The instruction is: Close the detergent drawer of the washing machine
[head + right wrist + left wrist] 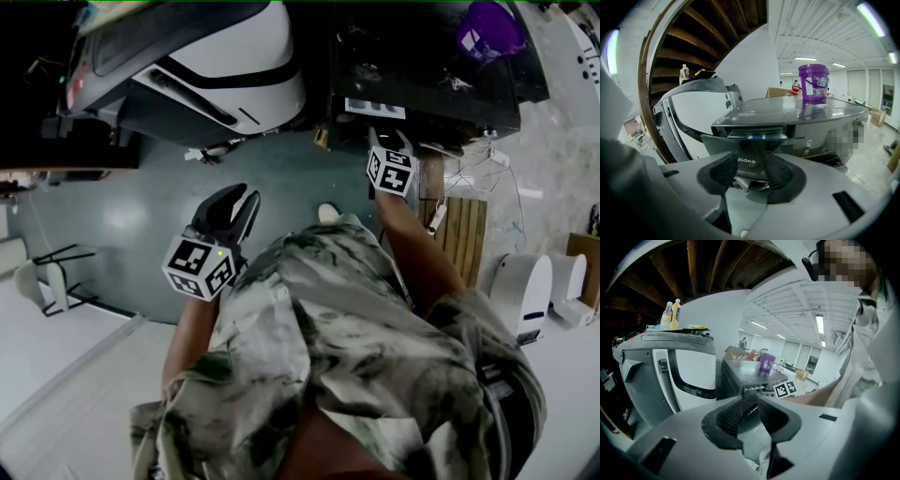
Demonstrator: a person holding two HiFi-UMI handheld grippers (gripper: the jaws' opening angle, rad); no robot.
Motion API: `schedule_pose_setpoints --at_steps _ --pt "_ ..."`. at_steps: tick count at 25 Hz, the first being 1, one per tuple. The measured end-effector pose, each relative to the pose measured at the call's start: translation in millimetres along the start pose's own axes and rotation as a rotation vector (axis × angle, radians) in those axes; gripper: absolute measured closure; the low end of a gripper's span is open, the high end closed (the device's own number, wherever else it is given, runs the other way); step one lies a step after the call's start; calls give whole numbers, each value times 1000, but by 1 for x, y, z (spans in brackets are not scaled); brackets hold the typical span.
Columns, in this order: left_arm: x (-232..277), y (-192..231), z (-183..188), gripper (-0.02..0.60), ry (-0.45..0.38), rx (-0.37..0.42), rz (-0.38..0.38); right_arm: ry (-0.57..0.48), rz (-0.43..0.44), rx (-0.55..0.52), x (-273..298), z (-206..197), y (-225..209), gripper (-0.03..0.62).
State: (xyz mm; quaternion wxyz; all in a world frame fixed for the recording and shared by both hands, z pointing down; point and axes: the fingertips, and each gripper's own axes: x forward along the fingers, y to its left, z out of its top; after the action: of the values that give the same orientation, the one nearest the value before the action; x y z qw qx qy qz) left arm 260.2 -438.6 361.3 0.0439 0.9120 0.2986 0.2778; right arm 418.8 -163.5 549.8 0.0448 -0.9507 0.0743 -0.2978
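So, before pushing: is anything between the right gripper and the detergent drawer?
Nothing: the right gripper view shows the right gripper, jaws open, right at the detergent drawer, the stretch bare.

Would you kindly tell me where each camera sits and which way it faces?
Head view: on the person's head, facing steeply down at the floor and washing machine; shows their torso, both arms, left gripper and right gripper.
Left gripper view: on the left gripper, facing the washing machine from farther back, jaws apart and empty; the person's right arm shows.
Right gripper view: on the right gripper, close up to the pulled-out detergent drawer, jaws apart before its front.
Shared: both gripper views show the purple bucket on the machine.
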Motion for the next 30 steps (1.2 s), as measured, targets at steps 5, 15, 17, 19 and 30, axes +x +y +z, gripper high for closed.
schedule_pose_setpoints --at_steps 5,15,17,19,30 --pt "1 1 -2 466 1 -8 6 -4 3 3 2 1 -1 404" --pt "4 3 -1 466 2 -8 10 -9 7 6 8 5 -3 410" --pt "4 3 -1 466 3 -9 11 -9 8 6 9 7 -3 410" --pt "4 3 -1 466 3 -9 13 -9 8 6 10 7 -3 410" --pt "6 7 0 466 0 -12 22 -9 12 2 18 12 -4 411"
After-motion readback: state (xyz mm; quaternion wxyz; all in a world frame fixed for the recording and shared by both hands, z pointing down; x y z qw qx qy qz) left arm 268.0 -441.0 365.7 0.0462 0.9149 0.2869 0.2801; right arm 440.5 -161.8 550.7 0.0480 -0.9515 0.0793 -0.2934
